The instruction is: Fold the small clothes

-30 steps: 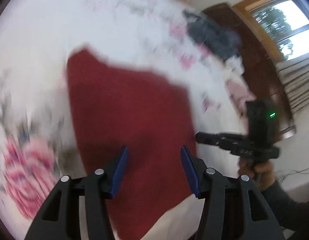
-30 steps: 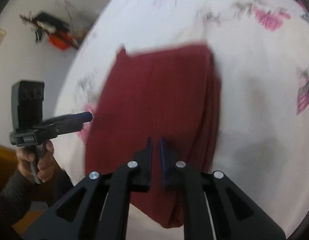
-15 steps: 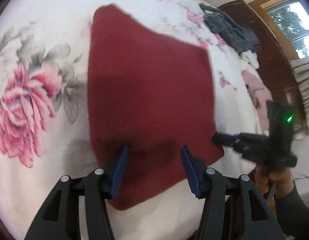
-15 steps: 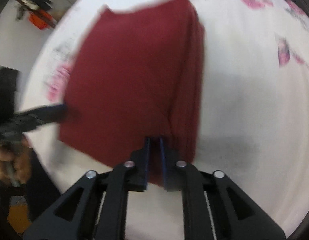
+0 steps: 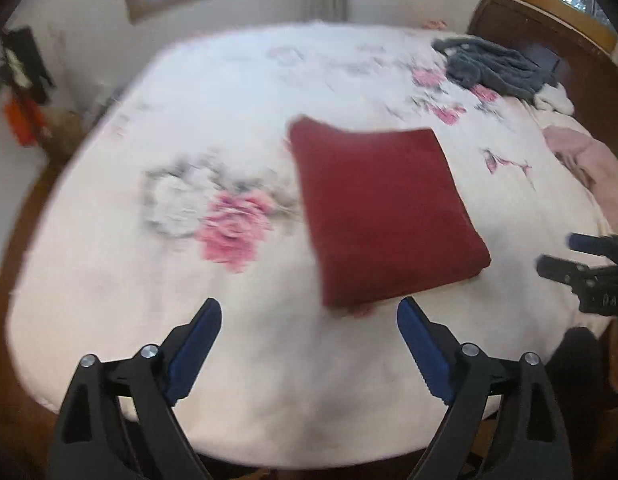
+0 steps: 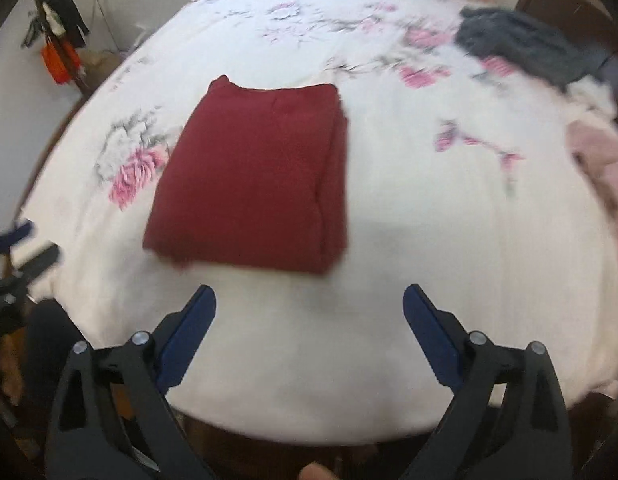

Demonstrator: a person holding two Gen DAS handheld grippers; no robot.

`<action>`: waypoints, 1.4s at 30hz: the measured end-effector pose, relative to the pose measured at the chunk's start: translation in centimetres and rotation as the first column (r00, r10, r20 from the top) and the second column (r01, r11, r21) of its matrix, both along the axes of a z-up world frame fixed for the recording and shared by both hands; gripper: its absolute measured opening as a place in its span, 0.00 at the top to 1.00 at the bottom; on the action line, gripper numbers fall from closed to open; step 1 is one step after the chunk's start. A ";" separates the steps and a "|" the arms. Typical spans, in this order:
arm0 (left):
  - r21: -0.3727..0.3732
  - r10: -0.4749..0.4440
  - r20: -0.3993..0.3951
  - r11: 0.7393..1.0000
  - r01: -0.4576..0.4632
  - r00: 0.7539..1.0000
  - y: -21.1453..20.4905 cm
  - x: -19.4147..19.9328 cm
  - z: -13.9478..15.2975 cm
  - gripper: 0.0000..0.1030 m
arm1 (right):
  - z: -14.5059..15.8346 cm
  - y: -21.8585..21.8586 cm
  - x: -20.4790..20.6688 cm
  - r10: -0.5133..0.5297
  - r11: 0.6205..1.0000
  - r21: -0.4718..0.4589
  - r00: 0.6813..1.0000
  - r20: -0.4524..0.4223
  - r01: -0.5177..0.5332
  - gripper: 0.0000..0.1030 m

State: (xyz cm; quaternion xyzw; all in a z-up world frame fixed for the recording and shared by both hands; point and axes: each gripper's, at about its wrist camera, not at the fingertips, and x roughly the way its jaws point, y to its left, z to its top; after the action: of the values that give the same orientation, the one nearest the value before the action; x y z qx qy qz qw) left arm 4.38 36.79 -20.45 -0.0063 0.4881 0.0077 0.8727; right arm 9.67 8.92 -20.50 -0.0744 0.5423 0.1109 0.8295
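A dark red garment (image 6: 253, 176) is lying folded into a neat rectangle mid-bed; both tongs, left (image 5: 309, 350) and right (image 6: 309, 336), are hovering wide and empty. Grey clothes (image 6: 521, 48) far right are seemingly awaiting folding.

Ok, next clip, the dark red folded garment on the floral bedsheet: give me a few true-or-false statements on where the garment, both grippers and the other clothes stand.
1. The dark red folded garment lies flat on the white floral bedsheet. True.
2. The right gripper is clamped on the garment. False: its jaws are wide open, clear of the cloth.
3. The left gripper is open and holds nothing. True.
4. The dark grey crumpled garment lies on top of the red one. False: it sits apart, at the bed's far right.
5. A pale pink garment lies near the right edge. True.
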 end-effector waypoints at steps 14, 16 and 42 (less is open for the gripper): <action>-0.194 -0.036 0.034 0.980 0.042 0.999 0.0 -7.9 15.7 0.12 | 16.9 1.3 -10.2 -0.028 0.999 0.026 0.975 0.220 0.023 0.03; -0.168 -0.051 0.063 0.984 0.061 0.997 -0.6 -8.8 17.5 0.12 | 18.9 1.6 -11.1 -0.024 1.000 0.004 0.969 0.245 0.024 0.03; -0.175 -0.015 0.056 0.984 0.025 0.998 -1.6 -10.6 17.5 0.12 | 20.1 2.2 -13.9 -0.041 0.999 -0.004 0.969 0.243 0.043 0.03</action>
State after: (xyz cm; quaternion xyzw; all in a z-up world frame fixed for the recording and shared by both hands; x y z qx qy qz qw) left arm -6.26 35.19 -2.93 -0.0785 0.4629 -0.0445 0.8818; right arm -4.21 11.12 -0.36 -0.0799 0.4387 0.0806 0.8915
